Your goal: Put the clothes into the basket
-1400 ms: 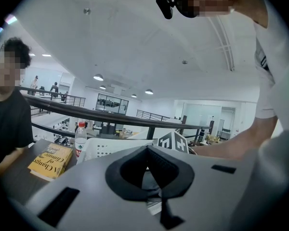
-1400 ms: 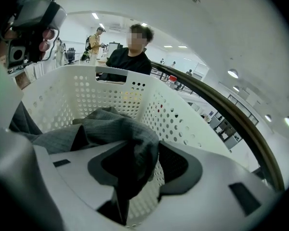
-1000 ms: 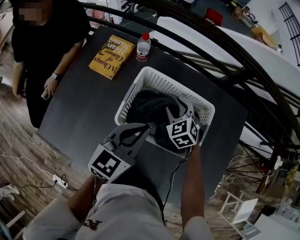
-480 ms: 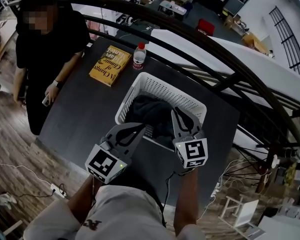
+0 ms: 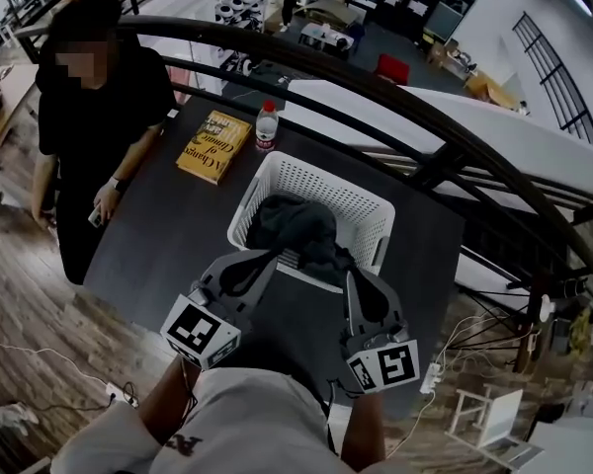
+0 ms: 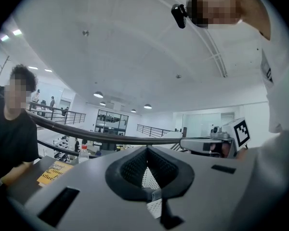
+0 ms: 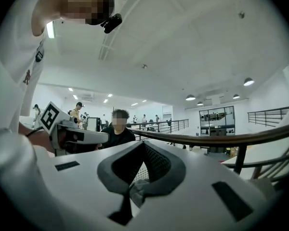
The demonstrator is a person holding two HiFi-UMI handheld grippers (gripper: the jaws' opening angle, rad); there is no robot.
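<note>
I have both tongs pulled in close to me over the near edge of the dark table (image 5: 173, 230), and neither is holding anything. The left gripper (image 5: 270, 256) has its jaws closed tip to tip. In the left gripper view only the white mesh of the basket shows through the oval gap behind the tips. The right gripper (image 5: 353, 278) is closed the same way, tips meeting. In the right gripper view I see mesh and a bit of grey cloth through its gap, but the cloth looks to lie beyond the jaws rather than pinched in them. The clothes (image 5: 295, 227) are a dark heap inside the white basket (image 5: 321, 171), bunched toward the side nearest me. One fold hangs over the near rim, just ahead of the right gripper's tips. The left gripper's tips point at the near left part of the rim, close to it; I cannot tell whether they touch it. Beyond the basket, at the far left of the table, a yellow book (image 5: 214, 132) lies flat, and a clear bottle (image 5: 266, 126) with a red cap stands upright just beside it. A person in a black shirt (image 5: 94, 107) stands at the table's left side. A dark curved railing (image 5: 376, 77) runs behind the table.
</note>
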